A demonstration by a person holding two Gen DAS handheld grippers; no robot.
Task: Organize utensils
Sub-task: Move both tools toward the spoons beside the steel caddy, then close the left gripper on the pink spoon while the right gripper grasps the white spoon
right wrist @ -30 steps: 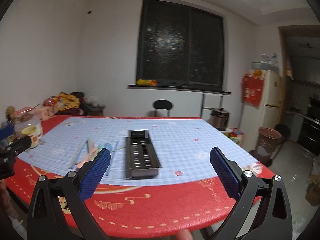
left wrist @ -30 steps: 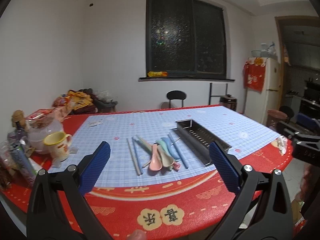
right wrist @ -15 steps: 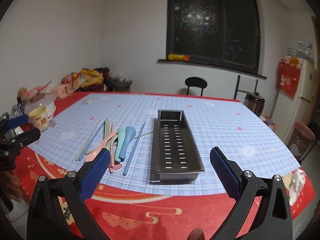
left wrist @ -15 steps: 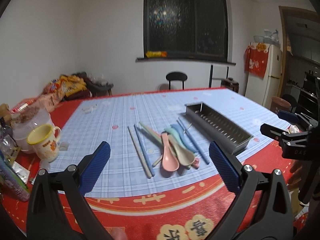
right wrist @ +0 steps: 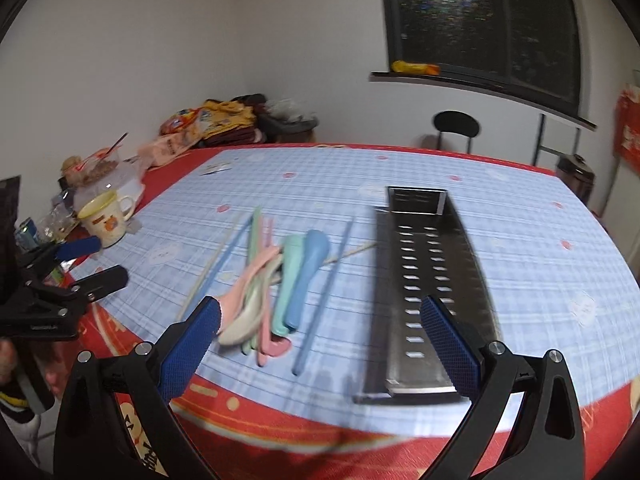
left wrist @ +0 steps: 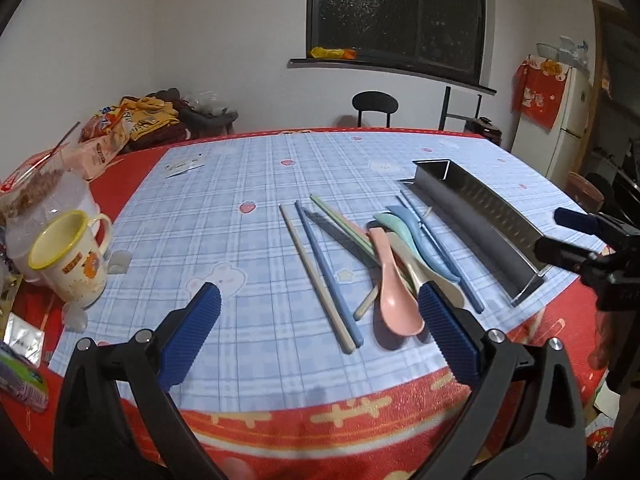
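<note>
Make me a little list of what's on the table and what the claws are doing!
tray: perforated metal tray, empty, right of the utensils
spoons: pink spoon, beige, mint and blue ones, piled together
chopsticks: blue chopstick beside a beige one, others among the spoons
cup: yellow-rimmed mug, upright, at the left
left claw: open, holding nothing
right claw: open, holding nothing

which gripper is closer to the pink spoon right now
Left. The left gripper hangs just before the pink spoon, its right pad beside the bowl. The right gripper faces the metal tray, further off.
</note>
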